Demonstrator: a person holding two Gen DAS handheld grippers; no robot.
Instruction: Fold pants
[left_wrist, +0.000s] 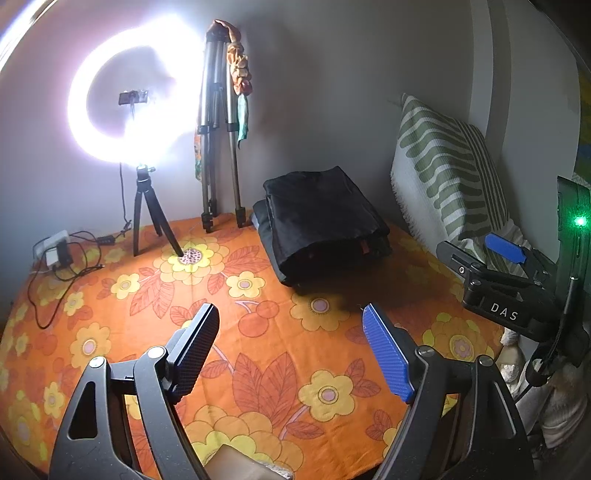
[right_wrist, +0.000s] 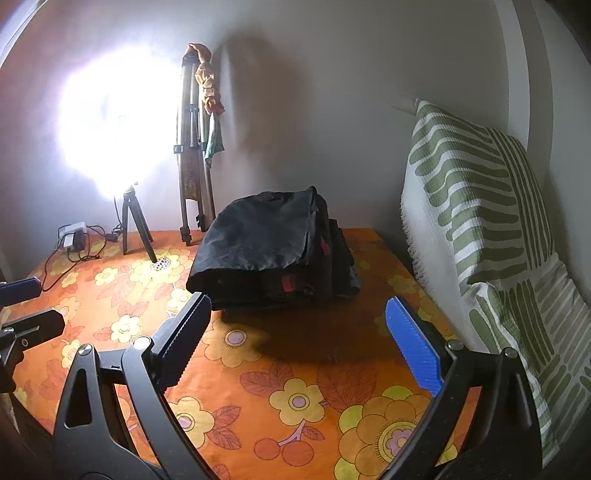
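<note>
Black pants (left_wrist: 325, 225) folded into a thick stack, lying on the orange floral cloth (left_wrist: 258, 369) right of frame centre in the left wrist view, and at frame centre (right_wrist: 273, 251) in the right wrist view, with a red tag showing at the near edge. Left gripper (left_wrist: 290, 354) in the lower part of its frame, spread wide, nothing between its fingers, hovering over bare cloth short of the stack. Right gripper (right_wrist: 295, 343) likewise spread wide and empty in the lower part of its own frame, apart from the pants, a dark shadow on the cloth between it and the stack; also visible at the right edge of the left wrist view (left_wrist: 491, 258). Glaring ring light (left_wrist: 136, 96) on a small tripod (left_wrist: 151, 214) in the upper left of the frame. Folded tall tripod (left_wrist: 218, 125) leaning against the wall just right of it, with orange fabric (left_wrist: 240, 62) draped from its top. Green-and-white patterned cushion (right_wrist: 480, 229) propped against the wall on the right. Charger and cables (left_wrist: 59, 254) at the left edge.
</note>
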